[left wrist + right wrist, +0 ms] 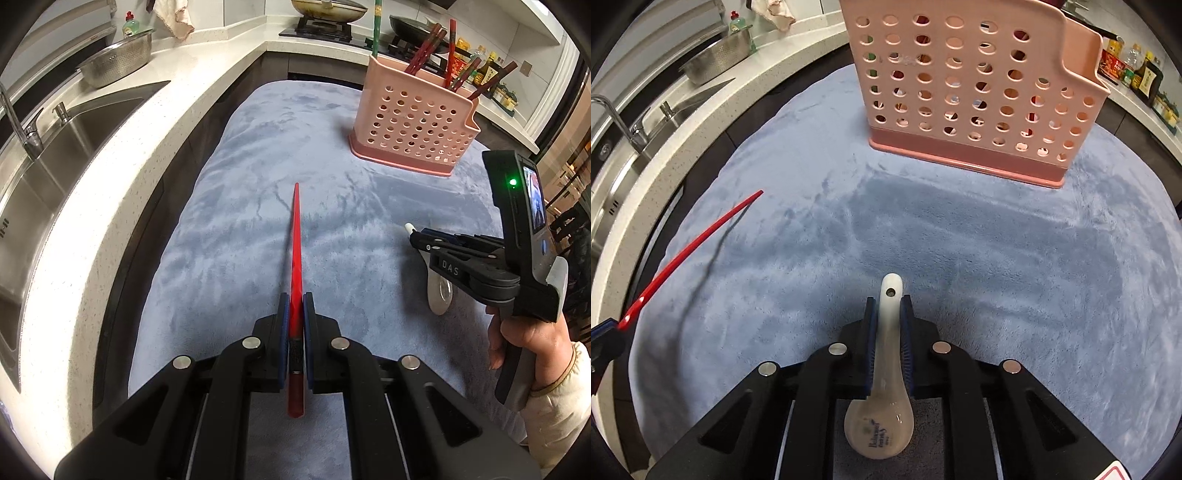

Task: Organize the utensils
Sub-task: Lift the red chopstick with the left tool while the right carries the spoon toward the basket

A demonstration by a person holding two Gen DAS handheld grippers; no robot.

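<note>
My left gripper [294,314] is shut on a red chopstick [295,243] that points forward above the blue-grey cloth [240,221]. The chopstick also shows in the right wrist view [701,236] at the left. My right gripper [888,317] is shut on the handle of a white ceramic spoon [882,417], bowl toward the camera. In the left wrist view the right gripper [417,236] sits at the right with the spoon [439,295] hanging below it. A pink perforated utensil holder [413,118] stands at the far right of the cloth, with several chopsticks in it; it fills the top of the right wrist view [971,88].
A white counter [122,177] with a steel sink [48,155] and faucet [22,125] runs along the left. A metal colander [118,62] sits behind the sink. A stove with pans [325,14] is at the back. Bottles [1137,70] line the right counter.
</note>
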